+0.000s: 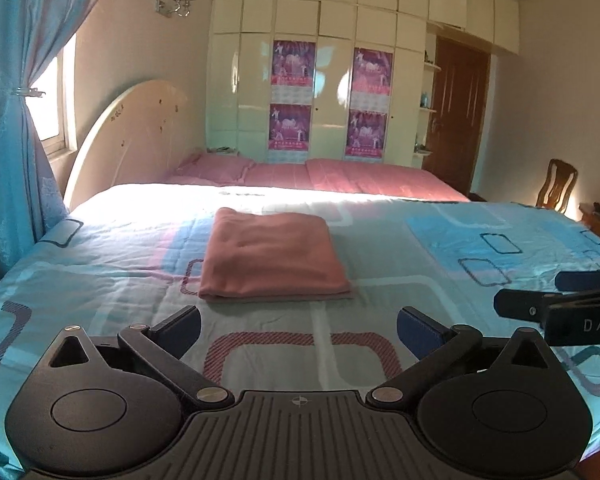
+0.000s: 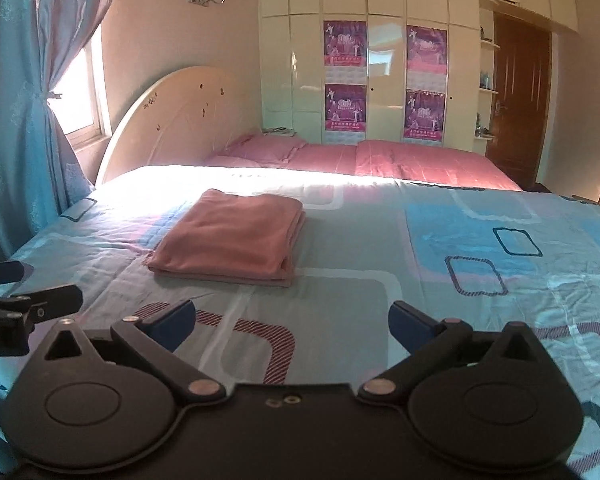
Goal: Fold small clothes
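Observation:
A salmon-pink garment (image 1: 274, 256) lies folded into a neat rectangle on the blue patterned bedspread (image 1: 440, 248); it also shows in the right wrist view (image 2: 228, 238) with its stacked layers facing right. My left gripper (image 1: 298, 330) is open and empty, hovering over the bed just in front of the garment. My right gripper (image 2: 292, 324) is open and empty, in front of and to the right of the garment. Each gripper shows at the edge of the other's view: the right one (image 1: 556, 294), the left one (image 2: 24, 288).
A cream headboard (image 1: 128, 128) and blue curtain (image 1: 8, 120) stand at the left. A second bed with pink bedding (image 1: 340, 176) lies behind, then a cream wardrobe (image 1: 332, 60), a brown door (image 1: 456, 112) and a wooden chair (image 1: 558, 186) at the right.

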